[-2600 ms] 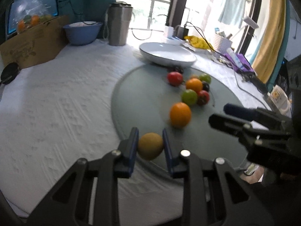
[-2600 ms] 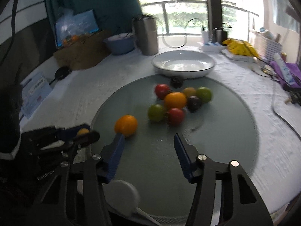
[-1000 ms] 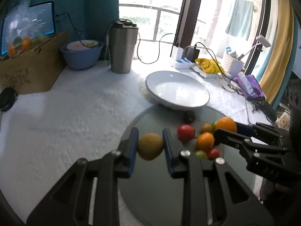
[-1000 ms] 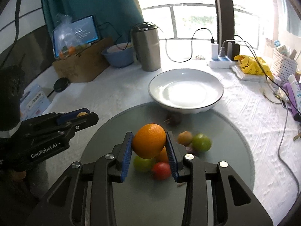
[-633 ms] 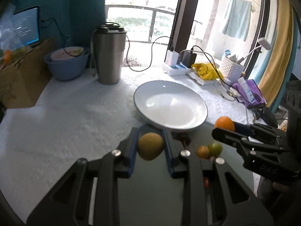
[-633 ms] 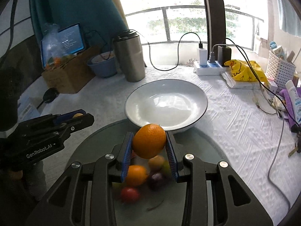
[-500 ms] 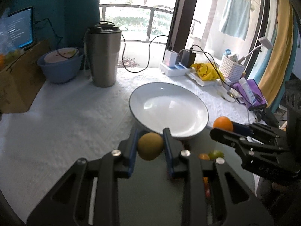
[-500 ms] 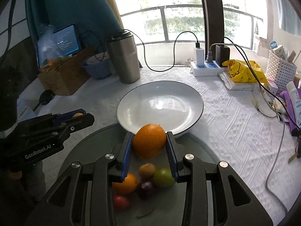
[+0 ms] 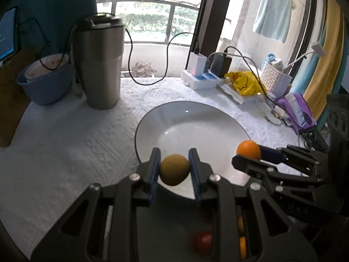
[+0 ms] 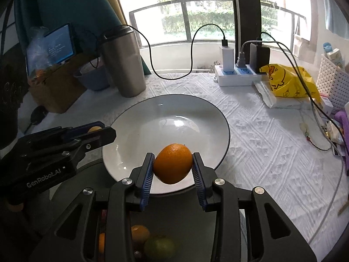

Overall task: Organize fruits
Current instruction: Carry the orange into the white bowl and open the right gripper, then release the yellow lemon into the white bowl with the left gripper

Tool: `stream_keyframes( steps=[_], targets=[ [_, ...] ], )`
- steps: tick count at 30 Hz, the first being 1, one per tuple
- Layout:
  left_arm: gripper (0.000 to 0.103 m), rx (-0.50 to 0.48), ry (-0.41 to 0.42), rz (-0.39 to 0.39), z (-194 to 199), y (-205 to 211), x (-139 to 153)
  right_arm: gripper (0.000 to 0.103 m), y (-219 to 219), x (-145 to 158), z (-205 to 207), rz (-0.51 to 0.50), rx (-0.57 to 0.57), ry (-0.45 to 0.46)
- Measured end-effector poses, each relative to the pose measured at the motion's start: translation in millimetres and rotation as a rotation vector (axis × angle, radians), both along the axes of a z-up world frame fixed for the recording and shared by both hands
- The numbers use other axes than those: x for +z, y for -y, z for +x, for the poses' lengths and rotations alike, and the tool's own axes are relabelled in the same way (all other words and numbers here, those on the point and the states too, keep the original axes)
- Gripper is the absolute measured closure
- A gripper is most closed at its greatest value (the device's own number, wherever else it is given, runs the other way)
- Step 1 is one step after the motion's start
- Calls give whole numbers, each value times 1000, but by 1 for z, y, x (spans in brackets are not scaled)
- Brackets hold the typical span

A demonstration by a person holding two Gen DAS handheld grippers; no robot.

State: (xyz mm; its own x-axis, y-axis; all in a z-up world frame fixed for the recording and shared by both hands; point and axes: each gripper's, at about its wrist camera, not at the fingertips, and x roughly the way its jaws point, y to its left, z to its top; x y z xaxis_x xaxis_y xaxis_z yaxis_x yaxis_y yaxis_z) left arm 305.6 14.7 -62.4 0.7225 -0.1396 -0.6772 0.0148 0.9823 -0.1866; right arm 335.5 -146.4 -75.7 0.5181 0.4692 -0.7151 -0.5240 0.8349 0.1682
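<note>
My left gripper (image 9: 174,171) holds a yellow-brown fruit (image 9: 174,169) and my right gripper (image 10: 172,170) holds an orange (image 10: 173,166), both low in the frame over the white plate (image 10: 209,118). Next I lower and let go.

The white plate (image 10: 218,118) lies bare across its whole basin, open from above. Both tongs hang over its near rim: the left tongs (image 9: 174,170) with a yellow-brown fruit (image 9: 174,172), the right tongs (image 10: 172,167) with an orange (image 10: 173,166), side by side with a gap between. Behind the plate to the left stands a tall steel tumbler (image 10: 124,63). A black cable (image 10: 189,65) loops behind it to the power strip (image 10: 237,76). Loose fruits (image 10: 152,244) crowd the dark mat under the tongs.
</note>
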Motion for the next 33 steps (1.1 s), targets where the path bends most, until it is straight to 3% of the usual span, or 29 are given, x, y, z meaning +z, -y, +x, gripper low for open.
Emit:
stream_keyframes(
  steps=[12,14,17,33],
  targets=[
    [75,6,-48,-39,18,-3,-15,66,1,-5,14,-5,-29,-18],
    [69,14,-43,-57,18,-5,-14,65,2,-4,14,-7,-39,-18],
    [58,20,-30,-70,14,-6,-10,61,5,1,12,-3,-48,-11],
    [56,47,47,-80,-32,-5,18,60,21,30,-27,7,-76,48]
  ],
)
